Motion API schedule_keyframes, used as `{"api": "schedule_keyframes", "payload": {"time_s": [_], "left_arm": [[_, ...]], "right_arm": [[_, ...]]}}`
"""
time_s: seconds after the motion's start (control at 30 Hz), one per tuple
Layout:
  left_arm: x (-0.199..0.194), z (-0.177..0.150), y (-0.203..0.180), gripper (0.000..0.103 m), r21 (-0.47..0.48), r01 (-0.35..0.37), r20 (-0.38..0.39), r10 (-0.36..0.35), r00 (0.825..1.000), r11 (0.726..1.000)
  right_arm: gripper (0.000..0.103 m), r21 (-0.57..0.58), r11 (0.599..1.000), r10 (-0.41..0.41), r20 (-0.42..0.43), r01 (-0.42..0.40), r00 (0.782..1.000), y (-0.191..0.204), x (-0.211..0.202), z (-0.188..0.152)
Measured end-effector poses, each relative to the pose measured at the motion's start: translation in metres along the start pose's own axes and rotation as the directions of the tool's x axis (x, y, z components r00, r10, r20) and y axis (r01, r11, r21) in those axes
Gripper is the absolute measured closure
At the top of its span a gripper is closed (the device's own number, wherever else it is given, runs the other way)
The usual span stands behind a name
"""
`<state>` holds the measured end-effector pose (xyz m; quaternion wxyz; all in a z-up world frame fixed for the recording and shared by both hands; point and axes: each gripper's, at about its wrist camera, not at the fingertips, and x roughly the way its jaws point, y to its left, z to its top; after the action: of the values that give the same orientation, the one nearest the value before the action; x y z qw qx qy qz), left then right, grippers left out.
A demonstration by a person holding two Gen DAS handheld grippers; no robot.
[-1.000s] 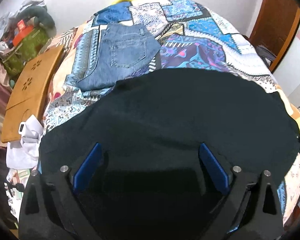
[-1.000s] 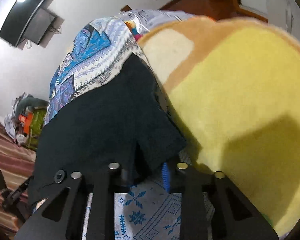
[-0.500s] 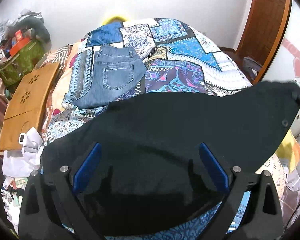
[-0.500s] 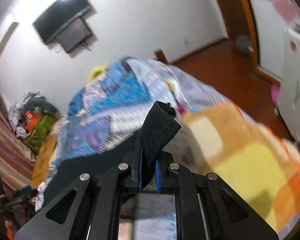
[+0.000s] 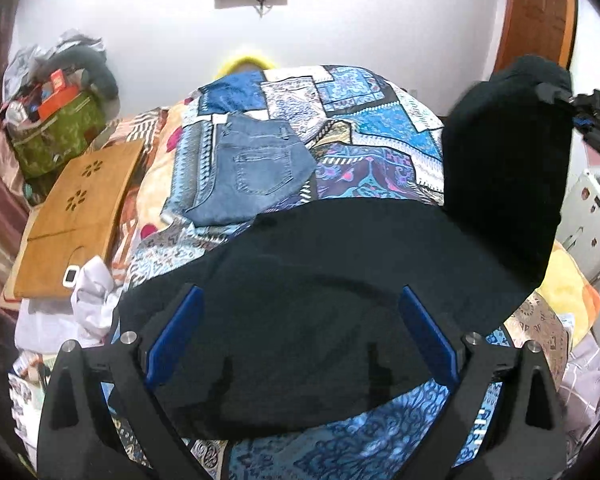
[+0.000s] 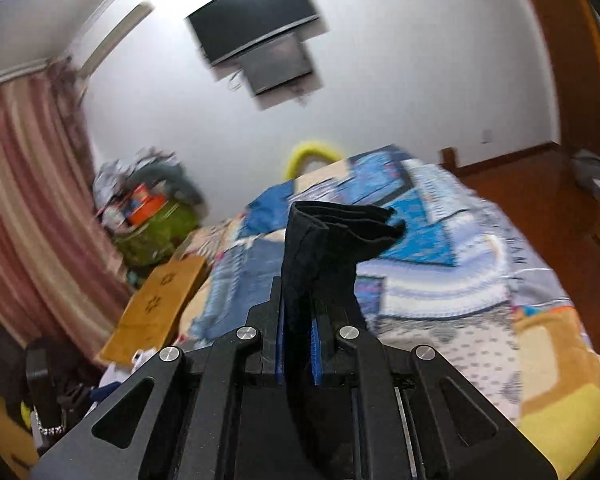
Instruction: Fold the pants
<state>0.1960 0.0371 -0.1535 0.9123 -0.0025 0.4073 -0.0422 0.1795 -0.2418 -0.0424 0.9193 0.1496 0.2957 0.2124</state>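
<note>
Black pants [image 5: 320, 288] lie across the near part of the patterned bedspread [image 5: 364, 132]. Their right end is lifted high at the right of the left wrist view. My right gripper [image 6: 298, 344] is shut on that black fabric [image 6: 320, 248], which sticks up between its blue pads; it also shows at the right edge of the left wrist view [image 5: 580, 120]. My left gripper [image 5: 300, 336] is open, its blue pads [image 5: 172, 332] wide apart just above the flat part of the pants.
Folded blue jeans [image 5: 252, 168] lie farther up the bed. A wooden lap tray [image 5: 76, 216] and white cloth [image 5: 92, 292] sit at the bed's left edge. A cluttered green bag [image 5: 56, 128] stands by the wall. A yellow blanket [image 5: 564, 284] lies at right.
My right gripper has risen and swung up with the pants' end, lifting it off the bed. The left gripper stayed open and pulled back slightly.
</note>
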Motion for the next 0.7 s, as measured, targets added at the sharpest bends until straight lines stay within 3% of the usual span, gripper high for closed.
{"api": "schedule_keyframes", "payload": {"time_s": [0.1, 0.2, 0.33, 0.47, 0.63, 0.7], "left_arm": [[-0.004, -0.006, 0.012, 0.004, -0.020, -0.015, -0.008, 0.014, 1.000, 1.000], [-0.009, -0.011, 0.021, 0.004, -0.027, -0.033, -0.008, 0.033, 0.999, 0.999], [-0.014, -0.020, 0.031, 0.004, -0.029, -0.066, -0.014, 0.065, 0.998, 0.997], [-0.014, -0.024, 0.033, 0.004, -0.028, -0.082, -0.019, 0.082, 0.996, 0.996], [-0.008, -0.022, 0.029, 0.004, -0.039, -0.070, -0.028, 0.068, 0.997, 0.997], [-0.005, -0.019, 0.027, 0.004, -0.039, -0.058, -0.038, 0.057, 0.998, 0.998]], "right_arm": [[0.094, 0.011, 0.997, 0.078, -0.089, -0.077, 0.993, 0.017, 0.033, -0.017], [0.094, -0.015, 0.995, 0.096, -0.165, -0.100, 0.982, 0.035, 0.057, -0.037], [0.094, -0.055, 0.990, 0.110, -0.309, -0.133, 0.945, 0.053, 0.092, -0.076], [0.093, -0.077, 0.985, 0.108, -0.435, -0.156, 0.894, 0.062, 0.114, -0.109], [0.080, -0.111, 0.979, 0.098, -0.483, -0.171, 0.870, 0.065, 0.110, -0.126], [0.066, -0.084, 0.977, 0.129, -0.501, -0.197, 0.855, 0.065, 0.107, -0.120]]}}
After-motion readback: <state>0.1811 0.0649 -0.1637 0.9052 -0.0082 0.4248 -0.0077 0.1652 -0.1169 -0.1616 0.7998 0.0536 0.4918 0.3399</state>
